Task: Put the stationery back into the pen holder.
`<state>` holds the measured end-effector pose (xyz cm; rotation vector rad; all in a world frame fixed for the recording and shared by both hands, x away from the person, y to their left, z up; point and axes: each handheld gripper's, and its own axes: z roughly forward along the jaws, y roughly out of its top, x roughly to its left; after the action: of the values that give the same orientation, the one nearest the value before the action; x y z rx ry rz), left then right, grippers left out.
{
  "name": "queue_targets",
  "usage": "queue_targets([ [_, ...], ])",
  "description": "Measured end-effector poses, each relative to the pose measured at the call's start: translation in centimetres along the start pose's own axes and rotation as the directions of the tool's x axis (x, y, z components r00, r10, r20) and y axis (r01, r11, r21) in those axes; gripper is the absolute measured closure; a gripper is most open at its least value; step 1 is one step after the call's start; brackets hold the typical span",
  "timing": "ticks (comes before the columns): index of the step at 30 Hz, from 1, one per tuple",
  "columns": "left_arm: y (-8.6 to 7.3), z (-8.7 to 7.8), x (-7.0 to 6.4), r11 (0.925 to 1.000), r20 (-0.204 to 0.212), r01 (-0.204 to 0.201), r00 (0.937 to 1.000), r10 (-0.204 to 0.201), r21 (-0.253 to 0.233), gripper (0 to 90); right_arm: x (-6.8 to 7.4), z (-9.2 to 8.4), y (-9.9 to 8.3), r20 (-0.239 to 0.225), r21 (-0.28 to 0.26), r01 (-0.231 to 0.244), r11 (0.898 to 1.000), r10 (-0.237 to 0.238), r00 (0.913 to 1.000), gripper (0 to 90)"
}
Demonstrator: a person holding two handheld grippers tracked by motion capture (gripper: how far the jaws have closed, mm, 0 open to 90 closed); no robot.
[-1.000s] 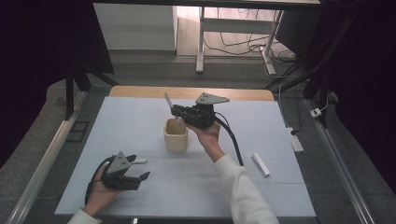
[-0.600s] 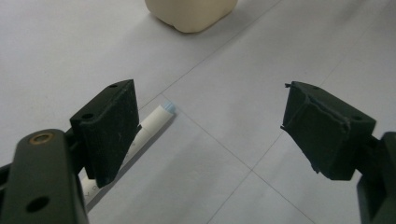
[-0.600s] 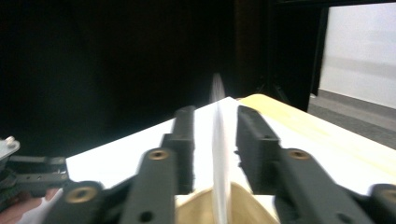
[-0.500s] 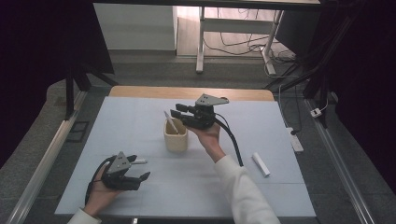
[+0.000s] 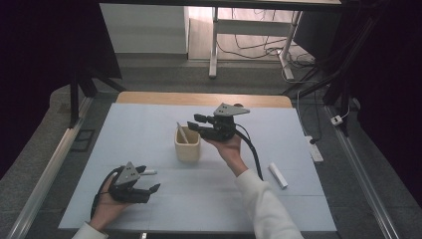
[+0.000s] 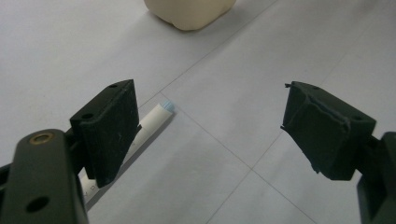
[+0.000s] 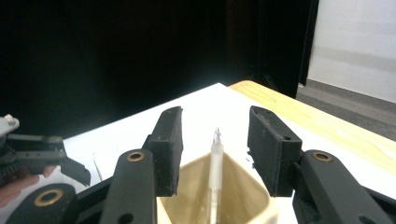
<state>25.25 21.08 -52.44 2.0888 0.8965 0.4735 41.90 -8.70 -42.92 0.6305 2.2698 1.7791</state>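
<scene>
Looking along my right tongs (image 7: 215, 154), just opened, I see the pen (image 7: 215, 172) standing free in the cup (image 7: 238, 200); my left tongs (image 6: 210, 135) gape empty beside a marker (image 6: 152, 122).

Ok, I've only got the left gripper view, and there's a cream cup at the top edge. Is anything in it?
Observer: Yes, a white pen leans inside the cup.
Operator: Where's the right gripper?
Observer: The right gripper is held up by the cup's rim. Its jaws have just been opening, and the pen's tip shows in the gap, untouched.
Operator: Any other pens over there?
Observer: A second pen lies flat to the right of the person's right forearm.
</scene>
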Motion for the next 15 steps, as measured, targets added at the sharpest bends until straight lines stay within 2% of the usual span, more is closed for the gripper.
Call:
queue_targets([
  [15, 0.0, 0.1, 0.0, 1.0, 0.002, -0.001, 1.0, 0.001, 0.007, 18.2, -0.4, -3.4, -1.6, 0.063, 0.06, -0.002, 0.998, -0.002, 0.998, 55.2],
])
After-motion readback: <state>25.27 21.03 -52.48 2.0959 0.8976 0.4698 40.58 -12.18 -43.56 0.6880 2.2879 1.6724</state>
